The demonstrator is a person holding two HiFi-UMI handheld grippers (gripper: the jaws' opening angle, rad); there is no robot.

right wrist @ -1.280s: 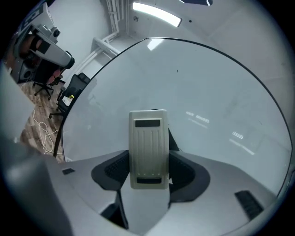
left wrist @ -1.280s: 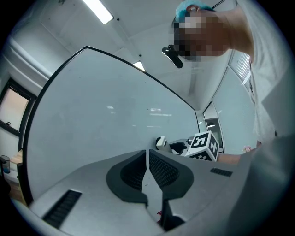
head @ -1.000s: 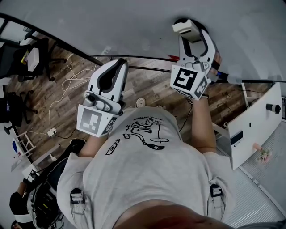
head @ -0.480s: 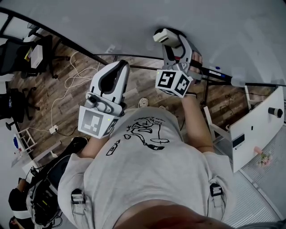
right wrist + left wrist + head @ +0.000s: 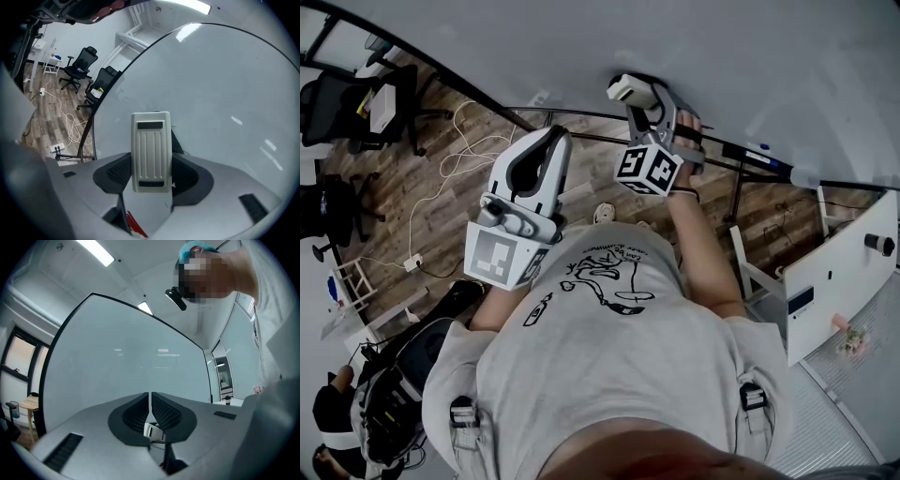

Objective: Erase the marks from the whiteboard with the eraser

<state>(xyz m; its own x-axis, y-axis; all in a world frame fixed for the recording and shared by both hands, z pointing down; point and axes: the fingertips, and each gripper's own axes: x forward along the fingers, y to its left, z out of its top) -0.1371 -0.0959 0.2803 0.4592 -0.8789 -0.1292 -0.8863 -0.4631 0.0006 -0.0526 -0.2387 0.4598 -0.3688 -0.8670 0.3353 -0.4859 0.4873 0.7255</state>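
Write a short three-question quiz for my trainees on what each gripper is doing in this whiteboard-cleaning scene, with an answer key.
1. True or false: the left gripper is shut with nothing between its jaws.
2. What does the right gripper hold? A) a marker B) an eraser C) a cloth
3. Fill in: in the right gripper view, the eraser points at the ____.
Key: 1 true; 2 B; 3 whiteboard.
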